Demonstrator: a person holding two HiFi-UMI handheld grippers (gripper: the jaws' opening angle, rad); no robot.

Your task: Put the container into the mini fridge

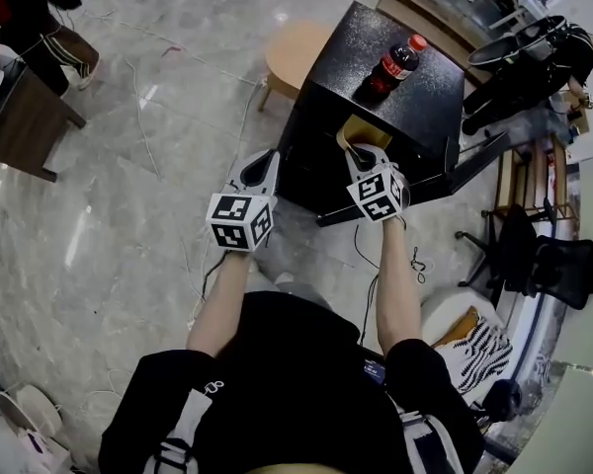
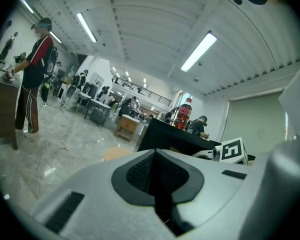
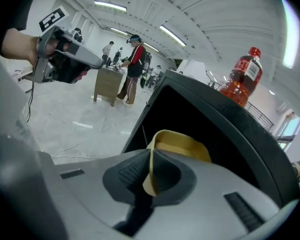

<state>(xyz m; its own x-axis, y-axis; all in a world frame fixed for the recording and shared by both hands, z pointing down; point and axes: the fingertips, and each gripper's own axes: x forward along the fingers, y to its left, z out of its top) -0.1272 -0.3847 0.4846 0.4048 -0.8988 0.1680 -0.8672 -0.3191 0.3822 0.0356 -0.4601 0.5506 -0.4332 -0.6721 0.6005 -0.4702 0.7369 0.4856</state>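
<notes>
Yellow container (image 3: 182, 143) — pinched in right gripper (image 3: 149, 173) — at mini fridge (image 1: 430, 102).

Readable text: none was found in any view.
Bottle label: a red band was seen on the bottle (image 1: 399, 62) standing on the mini fridge (image 1: 435, 107); its print was too small to be read.
Marker cubes: black-and-white square patterns were carried by the left marker cube (image 1: 239, 221) and the right marker cube (image 1: 379, 194); no letters or numbers were shown.
Fridge casing: no brand was made out on the black surface.
</notes>
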